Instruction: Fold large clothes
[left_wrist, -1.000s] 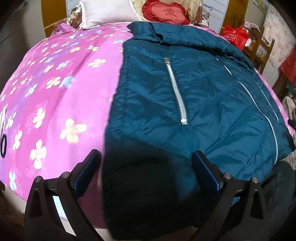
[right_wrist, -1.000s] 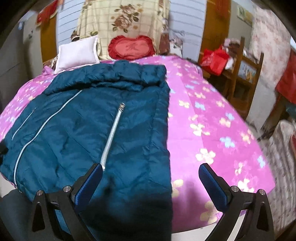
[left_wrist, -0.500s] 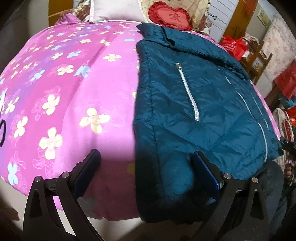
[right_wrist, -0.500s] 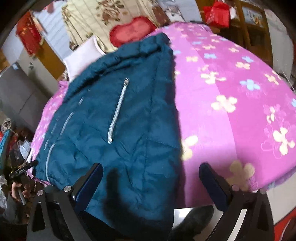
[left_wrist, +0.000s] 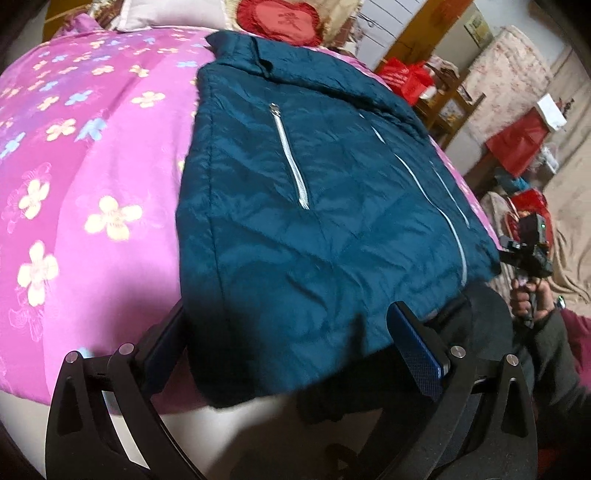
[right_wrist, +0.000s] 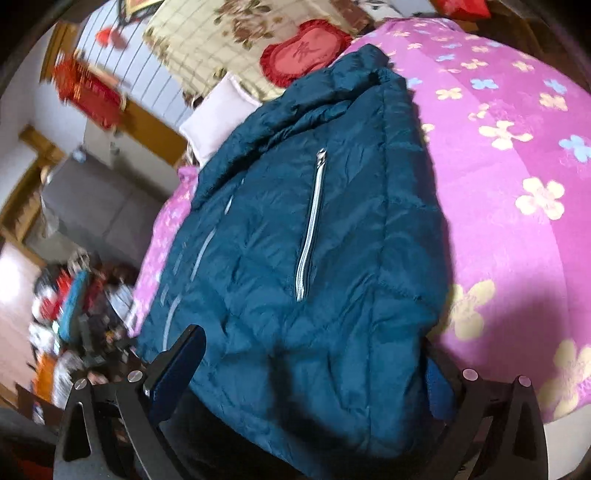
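A dark teal quilted jacket lies flat on a pink flowered bedspread, collar at the far end, hem hanging over the near edge. It has silver zippers. My left gripper is open, its jaws wide apart on either side of the jacket's near left hem corner. My right gripper is open at the jacket's near right hem, straddling it. The right gripper also shows in the left wrist view, held in a hand at the far right.
A white pillow and a red heart cushion lie at the head of the bed. A wooden chair with red bags stands right of the bed. Clutter lies on the floor at the left.
Both grippers have swung outward and tilted, each now framing a hem corner of the jacket. Jaws stay open. The jacket has not moved.
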